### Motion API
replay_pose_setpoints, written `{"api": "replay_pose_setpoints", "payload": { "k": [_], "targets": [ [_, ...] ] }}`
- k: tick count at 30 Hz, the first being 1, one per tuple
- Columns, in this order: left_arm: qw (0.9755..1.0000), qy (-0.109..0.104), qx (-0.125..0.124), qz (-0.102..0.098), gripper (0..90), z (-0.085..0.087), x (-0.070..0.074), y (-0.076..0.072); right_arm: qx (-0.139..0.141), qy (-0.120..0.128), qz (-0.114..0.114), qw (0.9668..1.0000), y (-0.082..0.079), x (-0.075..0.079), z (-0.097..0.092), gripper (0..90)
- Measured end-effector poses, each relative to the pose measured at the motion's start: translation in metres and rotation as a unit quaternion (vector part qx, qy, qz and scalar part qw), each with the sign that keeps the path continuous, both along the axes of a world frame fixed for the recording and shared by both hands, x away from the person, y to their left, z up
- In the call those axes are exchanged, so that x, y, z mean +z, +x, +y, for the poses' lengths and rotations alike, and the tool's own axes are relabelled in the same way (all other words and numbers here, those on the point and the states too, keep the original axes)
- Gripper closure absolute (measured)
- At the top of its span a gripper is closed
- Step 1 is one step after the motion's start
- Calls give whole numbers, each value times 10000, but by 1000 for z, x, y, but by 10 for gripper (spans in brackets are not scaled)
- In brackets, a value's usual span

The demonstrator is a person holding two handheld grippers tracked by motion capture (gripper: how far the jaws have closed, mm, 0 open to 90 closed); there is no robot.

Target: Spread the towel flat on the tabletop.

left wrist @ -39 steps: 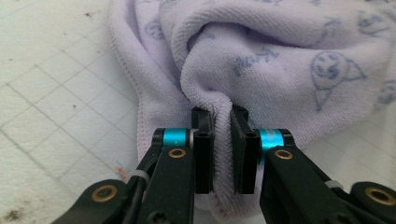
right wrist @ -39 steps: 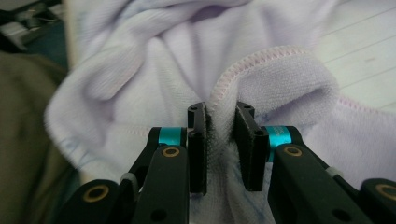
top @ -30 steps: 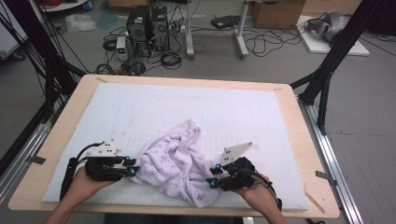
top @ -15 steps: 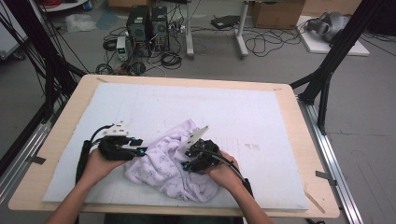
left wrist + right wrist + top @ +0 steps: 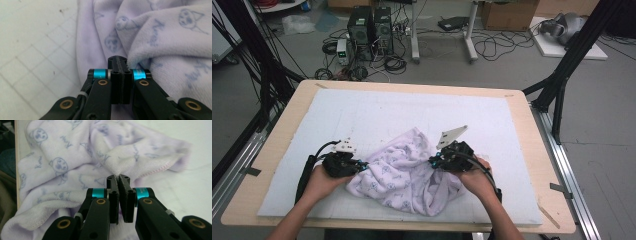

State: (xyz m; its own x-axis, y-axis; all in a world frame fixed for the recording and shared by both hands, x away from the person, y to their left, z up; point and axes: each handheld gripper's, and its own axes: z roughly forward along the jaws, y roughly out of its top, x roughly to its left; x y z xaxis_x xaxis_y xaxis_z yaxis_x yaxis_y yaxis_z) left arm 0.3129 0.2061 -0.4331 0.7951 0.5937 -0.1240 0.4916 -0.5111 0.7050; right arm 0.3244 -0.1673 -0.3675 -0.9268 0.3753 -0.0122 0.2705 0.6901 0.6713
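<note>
A pale lilac towel lies crumpled on the white gridded mat, toward the six o'clock edge of the wooden table in the high view. Its cloth is soft and fleecy, printed all over with small blue-grey cat faces and scribbled words (the faces read clearly in both gripper views), and a stitched hem runs along its edges. It is bunched into thick rolls and folds, with one corner poking up toward twelve o'clock.

The left gripper sits at the towel's nine o'clock side. Its jaws have just been closing and now stand pressed together; in the left gripper view a fold of towel butts against their tips at the right, apparently nipped there, though how much cloth is caught cannot be told.

The right gripper is at the towel's three o'clock side. Its jaws have likewise just been closing, and in the right gripper view they pinch a raised ridge of the towel between their tips.
</note>
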Motion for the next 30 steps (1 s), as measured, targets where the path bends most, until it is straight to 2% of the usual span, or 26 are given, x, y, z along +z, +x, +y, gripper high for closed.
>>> {"api": "replay_pose_setpoints", "payload": {
  "k": [1, 4, 7, 10, 15, 16, 18, 20, 21, 22, 24, 25, 27, 28, 29, 30],
  "targets": [
    [10000, -40, -3, 18, 896, 3, -1, -4, -58, -18, -69, 10000, 1, 4, -6, 870],
    [10000, -83, -16, 5, 896, 7, -3, -16, -208, 4, -92, 9997, 1, 14, -19, 870],
    [9999, -92, -77, -82, 896, 8, 0, -22, -258, -155, -174, 9994, -6, 18, -30, 870],
    [9996, -179, -99, -203, 886, 7, 8, -22, -340, -287, -104, 9990, -17, 15, -48, 872],
    [9990, -256, -131, -333, 814, 4, 19, -17, -584, -492, 272, 9967, -37, 0, -84, 872],
    [9990, -256, -117, -342, 785, 2, 21, -16, -636, -477, 292, 9964, -39, -1, -91, 871],
    [9988, -302, -140, -349, 688, -1, 21, -12, -642, -154, 170, 9977, -41, 4, -98, 826],
    [9987, -229, -210, -411, 577, -7, 20, -8, -685, 263, -21, 9973, -39, 13, -95, 678],
    [9986, -154, -234, -458, 519, -10, 19, -6, -625, 443, -33, 9971, -34, 16, -90, 614],
    [9986, -99, -260, -441, 478, -13, 18, -4, -535, 564, -3, 9970, -29, 17, -83, 599],
    [9990, -50, -311, -306, 409, -17, 13, 1, -333, 545, -3, 9980, -19, 11, -66, 515],
    [9990, 26, -334, -282, 404, -18, 10, 3, -295, 533, 85, 9981, -14, 4, -58, 487],
    [9990, 136, -385, -166, 417, -21, 2, 5, -262, 381, 253, 9986, -6, -12, -47, 479],
    [9988, 170, -461, -83, 470, -23, -2, 4, -236, 311, 316, 9987, -3, -20, -43, 481],
    [9986, 167, -467, -173, 566, -24, -4, 2, -230, 153, 446, 9986, -2, -27, -39, 491],
    [9985, 155, -480, -219, 633, -24, -4, 0, -227, 50, 479, 9986, -3, -33, -37, 545]
  ]
}}
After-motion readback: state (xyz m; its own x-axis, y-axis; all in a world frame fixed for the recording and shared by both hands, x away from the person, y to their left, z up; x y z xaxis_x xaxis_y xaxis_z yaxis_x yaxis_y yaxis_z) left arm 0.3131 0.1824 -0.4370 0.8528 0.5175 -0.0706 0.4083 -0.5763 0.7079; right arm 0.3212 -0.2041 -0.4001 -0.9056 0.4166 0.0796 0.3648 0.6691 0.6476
